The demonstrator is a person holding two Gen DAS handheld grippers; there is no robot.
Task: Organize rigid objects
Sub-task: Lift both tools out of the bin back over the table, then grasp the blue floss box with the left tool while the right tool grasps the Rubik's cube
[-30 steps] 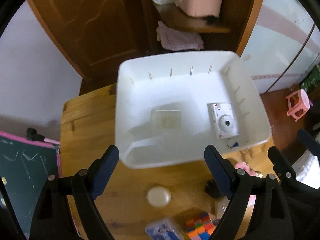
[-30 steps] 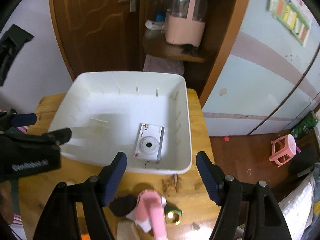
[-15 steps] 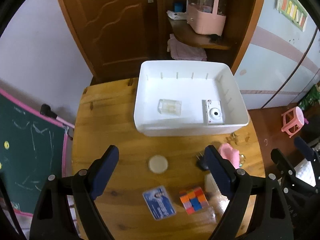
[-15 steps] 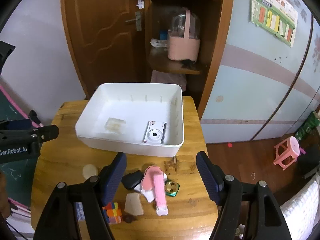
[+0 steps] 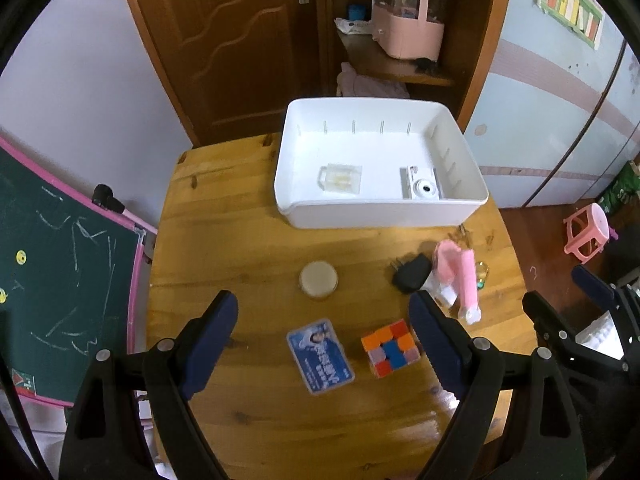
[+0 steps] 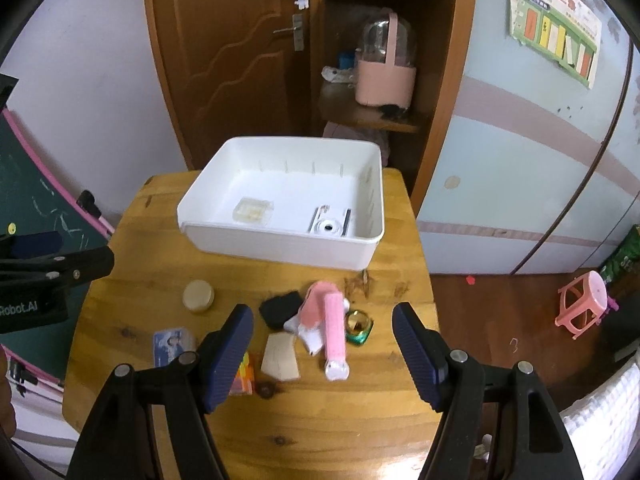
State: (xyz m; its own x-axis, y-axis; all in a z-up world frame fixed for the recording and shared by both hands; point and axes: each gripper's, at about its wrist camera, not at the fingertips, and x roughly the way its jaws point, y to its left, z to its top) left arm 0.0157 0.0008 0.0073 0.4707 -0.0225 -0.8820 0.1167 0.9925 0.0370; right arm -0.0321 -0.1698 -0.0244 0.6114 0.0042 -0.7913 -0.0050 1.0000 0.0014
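From the left wrist camera, a white bin (image 5: 380, 212) sat at the far side of the wooden tabletop (image 5: 224, 232). Inside it lay a clear little box (image 5: 341, 178) and a white toy camera (image 5: 421, 188), well apart from each other. In front of the bin, loose on the wood, were a round cream lid (image 5: 318, 279), a blue card (image 5: 320, 355), a colour cube (image 5: 390, 348), a black plug (image 5: 412, 273) and a pink tool (image 5: 460, 280). The cube lay just beside the card. The left part of the tabletop was bare wood up to its edge, with a green chalkboard (image 5: 60, 272) close by. The left hand-held gripper (image 5: 324, 340) hung above the card and cube with its jaws spread wide and nothing between them.

From the right wrist camera, the white bin (image 6: 280, 248) stood at the far end of the tabletop (image 6: 320, 420). The pink tool (image 6: 332, 328) lay in a small pile with the black plug (image 6: 280, 308), a tan card (image 6: 280, 358) and a green and gold thing (image 6: 359, 326). The near wood was bare to the edge. The right hand-held gripper (image 6: 322, 354) hung above this pile, jaws spread wide, gripping nothing. The other gripper's black body showed at the left edge
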